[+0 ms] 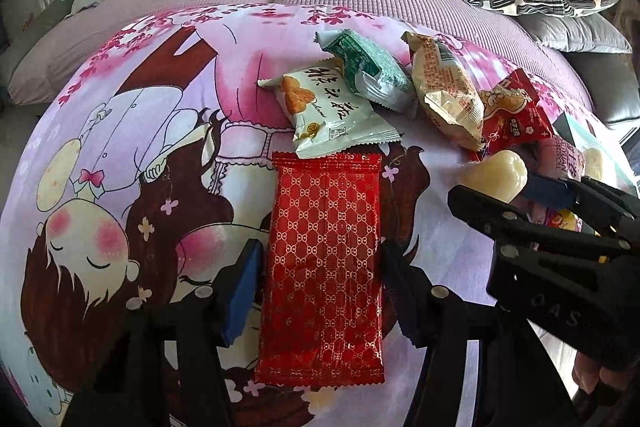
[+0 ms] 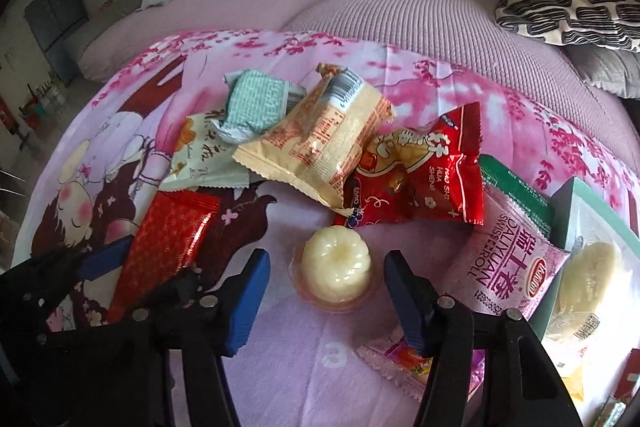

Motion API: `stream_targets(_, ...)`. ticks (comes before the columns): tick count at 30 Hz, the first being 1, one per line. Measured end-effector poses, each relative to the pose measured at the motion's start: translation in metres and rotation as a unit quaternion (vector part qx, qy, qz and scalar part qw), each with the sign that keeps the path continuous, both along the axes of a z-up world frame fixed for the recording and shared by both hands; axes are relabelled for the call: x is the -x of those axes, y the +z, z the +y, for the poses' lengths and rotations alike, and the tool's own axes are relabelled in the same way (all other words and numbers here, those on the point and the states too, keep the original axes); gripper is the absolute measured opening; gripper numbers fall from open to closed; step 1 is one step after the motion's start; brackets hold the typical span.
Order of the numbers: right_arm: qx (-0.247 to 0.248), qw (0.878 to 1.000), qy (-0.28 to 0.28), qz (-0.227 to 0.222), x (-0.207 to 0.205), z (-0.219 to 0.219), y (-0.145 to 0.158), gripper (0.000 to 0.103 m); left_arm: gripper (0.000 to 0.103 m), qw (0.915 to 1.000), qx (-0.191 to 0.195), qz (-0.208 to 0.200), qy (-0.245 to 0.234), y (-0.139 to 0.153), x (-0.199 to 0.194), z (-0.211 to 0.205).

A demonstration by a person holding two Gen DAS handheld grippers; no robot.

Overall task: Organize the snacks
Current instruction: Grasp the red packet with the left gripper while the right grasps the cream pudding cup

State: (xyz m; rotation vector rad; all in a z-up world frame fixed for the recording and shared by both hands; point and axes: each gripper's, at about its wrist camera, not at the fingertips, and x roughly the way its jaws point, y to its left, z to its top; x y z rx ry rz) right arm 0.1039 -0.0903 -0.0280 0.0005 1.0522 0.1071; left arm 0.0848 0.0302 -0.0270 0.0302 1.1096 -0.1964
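In the left wrist view, the left gripper (image 1: 320,291) stands spread wide at the bottom centre, one blue-padded finger on each side of a long red packet (image 1: 322,267) that lies flat on the cartoon-printed cloth (image 1: 100,167); the fingers straddle it lengthwise but do not look to be pressing it, which reads as lining up for a pinch across its narrow width. Above it, toward upper centre, a white packet (image 1: 332,111), a green packet (image 1: 368,71) and a cream packet (image 1: 444,91) overlap in a loose heap, with a red peanut bag (image 1: 512,115) and a pale jelly cup (image 1: 494,173) at right, beside the right gripper coming in from the lower right. In the right wrist view, the right gripper (image 2: 324,291) is likewise spread, framing the jelly cup (image 2: 338,267) at centre without touching it. A pink roll packet (image 2: 504,259) leans on a teal box (image 2: 568,211) at the right edge, probably where the snacks are meant to go.
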Motion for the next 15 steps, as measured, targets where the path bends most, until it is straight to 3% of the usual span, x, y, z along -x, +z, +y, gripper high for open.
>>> stream_targets(15, 0.012, 1.0, -0.007, 0.006, 0.0023, 0.0001, -0.004, 0.05, 0.06, 0.9998, -0.018, -0.003, -0.012, -0.0002, 0.0019, -0.0032)
